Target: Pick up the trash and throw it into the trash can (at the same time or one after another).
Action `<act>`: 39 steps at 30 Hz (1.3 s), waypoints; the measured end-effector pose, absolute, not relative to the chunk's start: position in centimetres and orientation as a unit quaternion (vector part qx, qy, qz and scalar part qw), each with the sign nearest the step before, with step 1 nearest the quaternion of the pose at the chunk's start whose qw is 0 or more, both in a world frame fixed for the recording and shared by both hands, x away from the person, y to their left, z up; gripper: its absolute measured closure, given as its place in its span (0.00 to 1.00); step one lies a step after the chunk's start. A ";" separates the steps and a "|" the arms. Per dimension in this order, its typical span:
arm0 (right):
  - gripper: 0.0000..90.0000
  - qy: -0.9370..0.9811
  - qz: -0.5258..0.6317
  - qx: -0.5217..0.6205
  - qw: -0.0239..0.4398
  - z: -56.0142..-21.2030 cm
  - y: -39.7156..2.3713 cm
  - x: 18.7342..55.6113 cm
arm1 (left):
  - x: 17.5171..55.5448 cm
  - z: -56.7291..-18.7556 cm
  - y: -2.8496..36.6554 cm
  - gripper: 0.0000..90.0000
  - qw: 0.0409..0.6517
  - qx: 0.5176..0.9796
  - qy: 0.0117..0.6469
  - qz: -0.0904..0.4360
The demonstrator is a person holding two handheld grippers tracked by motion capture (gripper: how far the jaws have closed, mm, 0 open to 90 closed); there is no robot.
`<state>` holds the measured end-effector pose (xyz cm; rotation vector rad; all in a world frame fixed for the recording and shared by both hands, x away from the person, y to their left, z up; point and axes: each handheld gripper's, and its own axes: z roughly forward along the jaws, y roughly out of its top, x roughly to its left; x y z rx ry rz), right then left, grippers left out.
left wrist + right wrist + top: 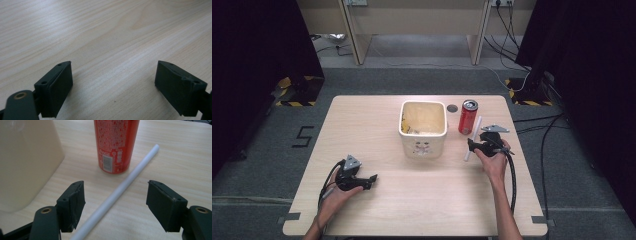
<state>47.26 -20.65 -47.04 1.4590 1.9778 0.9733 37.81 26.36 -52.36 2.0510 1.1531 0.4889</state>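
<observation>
can (116,142) top cut off, tub (23,162) mostly cropped, tub print (423,148) unreadable

You can read a black "5" marked on the floor (304,136) left of the counter (377,200). The red can (116,143) carries a barcode and white small print, too blurred to read.

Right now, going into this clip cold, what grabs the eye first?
The red soda can stands out, upright on the far right part of the wooden table, just right of a cream square bin. A white tube lies flat beside the can, running between the open jaws of the right hand-held gripper. The left hand-held gripper rests open near the table's front left, over bare wood.
</observation>
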 end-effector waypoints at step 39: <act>0.88 0.707 0.317 0.588 0.231 -50.7 -22.6 50.8 | 37.8 -52.4 26.4 0.15 0.361 0.796 0.447 0.190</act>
